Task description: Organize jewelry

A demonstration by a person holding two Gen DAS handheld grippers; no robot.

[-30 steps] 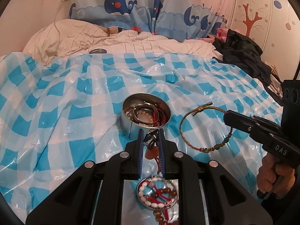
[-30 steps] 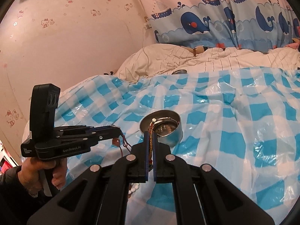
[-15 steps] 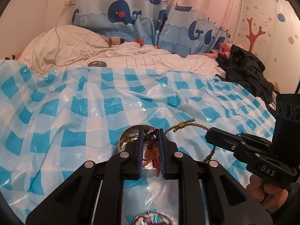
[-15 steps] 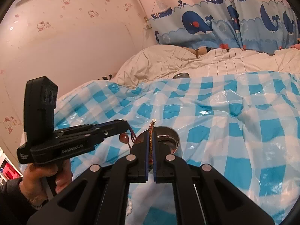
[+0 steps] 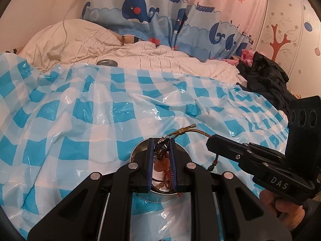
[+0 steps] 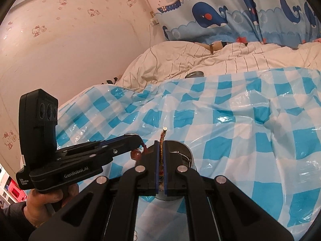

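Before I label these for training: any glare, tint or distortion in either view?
Left wrist view: white glare streaks on the checked plastic sheet, warm pinkish light, fisheye bending at the edges. Right wrist view: the same tint, sheen on the sheet, and a black rim vignette; the braided bracelet looks sharp.

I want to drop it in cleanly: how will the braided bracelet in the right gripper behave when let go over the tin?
The bracelet probably holds some shape: its free end juts out stiffly. The beaded part hangs below the right gripper, so it may swing. It looks light and could catch on the tin rim.
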